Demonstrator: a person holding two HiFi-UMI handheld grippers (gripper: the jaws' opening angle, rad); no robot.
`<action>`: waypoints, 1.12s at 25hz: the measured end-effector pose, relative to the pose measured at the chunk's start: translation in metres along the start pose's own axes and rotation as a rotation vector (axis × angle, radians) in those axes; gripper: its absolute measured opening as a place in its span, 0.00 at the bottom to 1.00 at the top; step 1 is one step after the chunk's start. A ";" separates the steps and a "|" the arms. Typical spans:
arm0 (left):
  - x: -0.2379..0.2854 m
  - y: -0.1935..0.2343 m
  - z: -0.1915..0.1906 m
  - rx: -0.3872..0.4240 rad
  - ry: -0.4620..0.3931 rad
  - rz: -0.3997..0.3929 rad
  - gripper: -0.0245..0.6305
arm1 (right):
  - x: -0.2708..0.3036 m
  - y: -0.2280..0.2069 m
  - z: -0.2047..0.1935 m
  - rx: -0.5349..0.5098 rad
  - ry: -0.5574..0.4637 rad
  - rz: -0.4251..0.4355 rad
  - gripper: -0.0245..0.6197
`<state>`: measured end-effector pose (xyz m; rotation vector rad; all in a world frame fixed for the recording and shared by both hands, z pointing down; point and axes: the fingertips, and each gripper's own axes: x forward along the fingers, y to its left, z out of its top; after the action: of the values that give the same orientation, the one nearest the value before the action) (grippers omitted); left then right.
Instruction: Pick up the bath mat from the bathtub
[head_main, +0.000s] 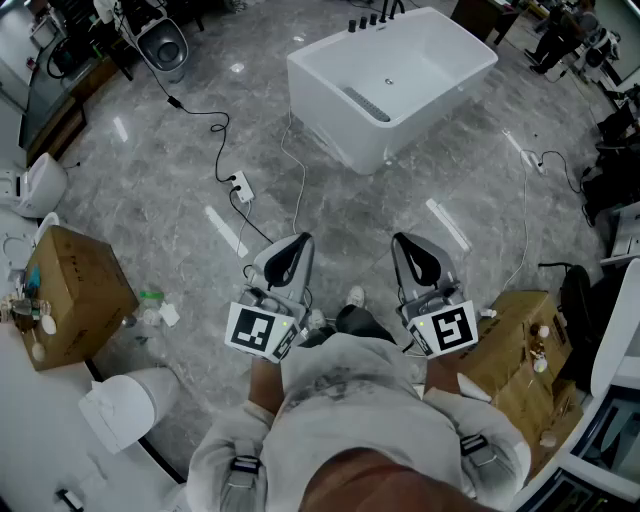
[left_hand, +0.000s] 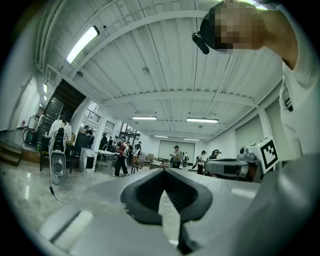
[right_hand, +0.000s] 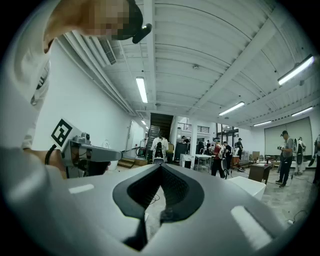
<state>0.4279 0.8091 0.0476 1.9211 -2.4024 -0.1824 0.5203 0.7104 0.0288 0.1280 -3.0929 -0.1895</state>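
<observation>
Grey marbled floor lies between the person and the white bathtub, which stands far off, slightly to the right. Inside it the bath mat shows as a grey ribbed strip along the tub's left inner wall. Both tools are held near the body, side by side: the left gripper has its jaws pressed together on nothing, and the right gripper is likewise closed and empty, well apart from the tub

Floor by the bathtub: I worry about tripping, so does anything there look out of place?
Yes: a white power strip and its black cable lie loose on the grey floor left of the bathtub, and a thin white cable trails nearby.
</observation>
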 end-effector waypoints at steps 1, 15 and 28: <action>0.002 0.001 0.000 -0.002 0.001 -0.001 0.04 | 0.002 -0.002 0.001 -0.001 0.001 0.002 0.04; 0.089 0.002 0.001 0.056 0.049 0.053 0.04 | 0.043 -0.087 -0.014 0.020 -0.009 0.038 0.04; 0.167 0.012 0.010 0.108 0.060 0.091 0.04 | 0.085 -0.158 -0.012 0.051 -0.047 0.082 0.04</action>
<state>0.3777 0.6493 0.0353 1.8248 -2.5012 0.0096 0.4491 0.5453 0.0239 -0.0018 -3.1431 -0.1124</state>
